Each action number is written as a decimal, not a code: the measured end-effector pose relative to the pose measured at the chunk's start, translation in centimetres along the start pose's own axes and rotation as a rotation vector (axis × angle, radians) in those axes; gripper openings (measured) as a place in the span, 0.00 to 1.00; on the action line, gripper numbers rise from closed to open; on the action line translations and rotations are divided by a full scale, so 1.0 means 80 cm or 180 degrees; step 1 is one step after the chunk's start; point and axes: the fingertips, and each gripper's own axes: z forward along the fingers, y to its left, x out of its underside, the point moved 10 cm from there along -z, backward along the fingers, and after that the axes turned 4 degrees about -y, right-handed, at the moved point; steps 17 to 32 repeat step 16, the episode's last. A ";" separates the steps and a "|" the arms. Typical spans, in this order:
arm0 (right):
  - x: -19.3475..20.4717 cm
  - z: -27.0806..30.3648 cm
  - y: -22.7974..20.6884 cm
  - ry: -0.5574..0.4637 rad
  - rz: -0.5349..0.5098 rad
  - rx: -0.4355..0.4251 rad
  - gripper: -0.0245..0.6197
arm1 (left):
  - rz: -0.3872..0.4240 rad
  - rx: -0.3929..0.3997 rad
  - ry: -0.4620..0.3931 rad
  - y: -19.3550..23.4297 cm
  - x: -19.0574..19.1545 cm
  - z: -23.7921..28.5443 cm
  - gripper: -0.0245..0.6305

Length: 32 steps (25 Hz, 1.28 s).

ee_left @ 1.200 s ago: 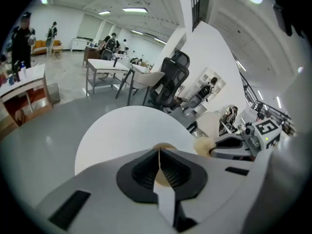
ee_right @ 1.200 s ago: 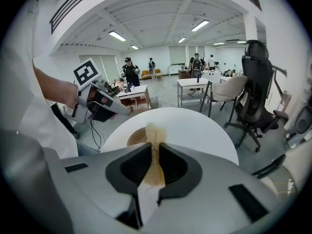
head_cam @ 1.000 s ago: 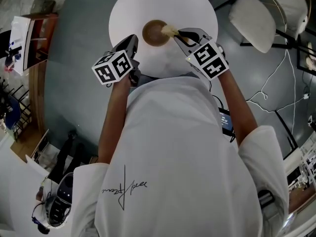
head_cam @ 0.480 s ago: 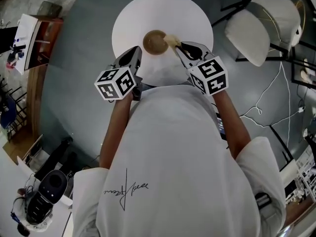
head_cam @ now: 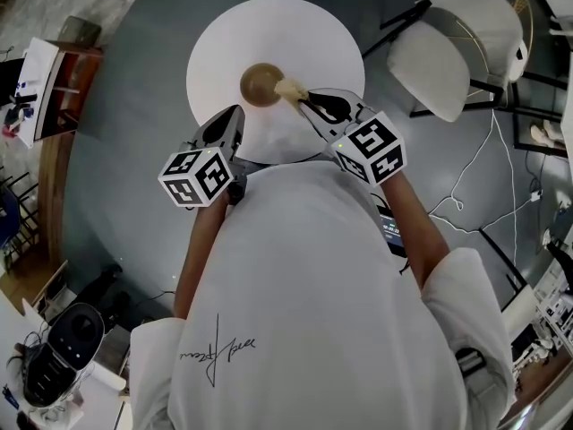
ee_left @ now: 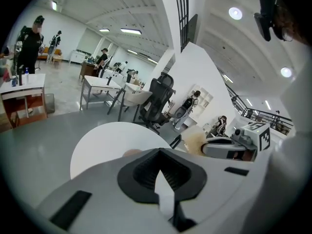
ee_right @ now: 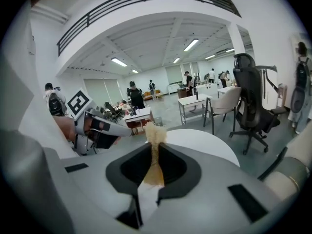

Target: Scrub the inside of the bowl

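Note:
A small brown bowl (head_cam: 259, 83) stands on the round white table (head_cam: 269, 34). My right gripper (head_cam: 309, 104) is shut on a tan sponge (head_cam: 291, 89), which touches the bowl's right rim. In the right gripper view the sponge (ee_right: 155, 135) sticks up between the jaws of the right gripper (ee_right: 153, 162). My left gripper (head_cam: 228, 124) hovers over the table's near edge, to the left of and below the bowl, shut and empty. The left gripper view shows the left gripper's (ee_left: 160, 174) jaws pressed together; they hide almost all of the bowl. The right gripper (ee_left: 229, 147) and sponge (ee_left: 195, 141) show at the right.
A white chair (head_cam: 457, 43) stands to the table's right, with cables (head_cam: 474, 177) on the grey floor. A wooden shelf (head_cam: 54, 79) is at the left. A black office chair (ee_right: 251, 106), desks and several people show in the background.
The head view has shifted, so table and grippers sit further left and lower. The sponge stays at the bowl's right rim. The left gripper has drawn back slightly from the bowl.

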 end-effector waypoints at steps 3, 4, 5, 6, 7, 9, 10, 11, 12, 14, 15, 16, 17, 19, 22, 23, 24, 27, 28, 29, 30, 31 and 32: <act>-0.001 -0.006 0.005 -0.0076 -0.0031 -0.0141 0.13 | 0.0121 -0.0113 0.0021 -0.004 0.006 -0.011 0.04; 0.001 -0.009 0.005 -0.0078 -0.0037 -0.0155 0.13 | 0.0155 -0.0131 0.0029 -0.006 0.008 -0.013 0.04; 0.002 -0.013 0.004 -0.0080 -0.0046 -0.0158 0.13 | 0.0169 -0.0128 0.0032 -0.010 0.011 -0.013 0.04; 0.003 -0.017 0.003 -0.0085 -0.0051 -0.0153 0.13 | 0.0169 -0.0112 0.0032 -0.013 0.013 -0.013 0.04; 0.004 -0.021 0.002 -0.0092 -0.0047 -0.0145 0.13 | 0.0168 -0.0094 0.0033 -0.017 0.015 -0.012 0.04; 0.004 -0.024 0.001 -0.0097 -0.0030 -0.0139 0.13 | 0.0175 -0.0074 0.0050 -0.021 0.016 -0.011 0.04; 0.003 -0.025 0.001 -0.0093 -0.0029 -0.0145 0.13 | 0.0181 -0.0069 0.0065 -0.021 0.015 -0.010 0.04; 0.002 -0.024 0.002 -0.0085 -0.0035 -0.0156 0.13 | 0.0185 -0.0063 0.0077 -0.021 0.014 -0.010 0.04; 0.000 -0.024 0.003 -0.0076 -0.0046 -0.0169 0.13 | 0.0186 -0.0051 0.0084 -0.020 0.013 -0.010 0.04; -0.002 -0.023 0.006 -0.0058 -0.0067 -0.0192 0.13 | 0.0161 -0.0016 0.0083 -0.018 0.009 -0.011 0.04; -0.003 -0.023 0.007 -0.0050 -0.0075 -0.0202 0.13 | 0.0133 0.0006 0.0078 -0.018 0.008 -0.013 0.04; -0.004 -0.023 0.008 -0.0042 -0.0083 -0.0212 0.13 | 0.0099 0.0031 0.0071 -0.017 0.006 -0.014 0.04; -0.004 -0.023 0.008 -0.0042 -0.0083 -0.0212 0.13 | 0.0099 0.0031 0.0071 -0.017 0.006 -0.014 0.04; -0.004 -0.023 0.008 -0.0042 -0.0083 -0.0212 0.13 | 0.0099 0.0031 0.0071 -0.017 0.006 -0.014 0.04; -0.004 -0.023 0.008 -0.0042 -0.0083 -0.0212 0.13 | 0.0099 0.0031 0.0071 -0.017 0.006 -0.014 0.04; -0.004 -0.023 0.008 -0.0042 -0.0083 -0.0212 0.13 | 0.0099 0.0031 0.0071 -0.017 0.006 -0.014 0.04; -0.004 -0.023 0.008 -0.0042 -0.0083 -0.0212 0.13 | 0.0099 0.0031 0.0071 -0.017 0.006 -0.014 0.04; -0.004 -0.023 0.008 -0.0042 -0.0083 -0.0212 0.13 | 0.0099 0.0031 0.0071 -0.017 0.006 -0.014 0.04; -0.004 -0.023 0.008 -0.0042 -0.0083 -0.0212 0.13 | 0.0099 0.0031 0.0071 -0.017 0.006 -0.014 0.04; -0.004 -0.023 0.008 -0.0042 -0.0083 -0.0212 0.13 | 0.0099 0.0031 0.0071 -0.017 0.006 -0.014 0.04; -0.004 -0.023 0.008 -0.0042 -0.0083 -0.0212 0.13 | 0.0099 0.0031 0.0071 -0.017 0.006 -0.014 0.04; -0.004 -0.023 0.008 -0.0042 -0.0083 -0.0212 0.13 | 0.0099 0.0031 0.0071 -0.017 0.006 -0.014 0.04; -0.004 -0.023 0.008 -0.0042 -0.0083 -0.0212 0.13 | 0.0099 0.0031 0.0071 -0.017 0.006 -0.014 0.04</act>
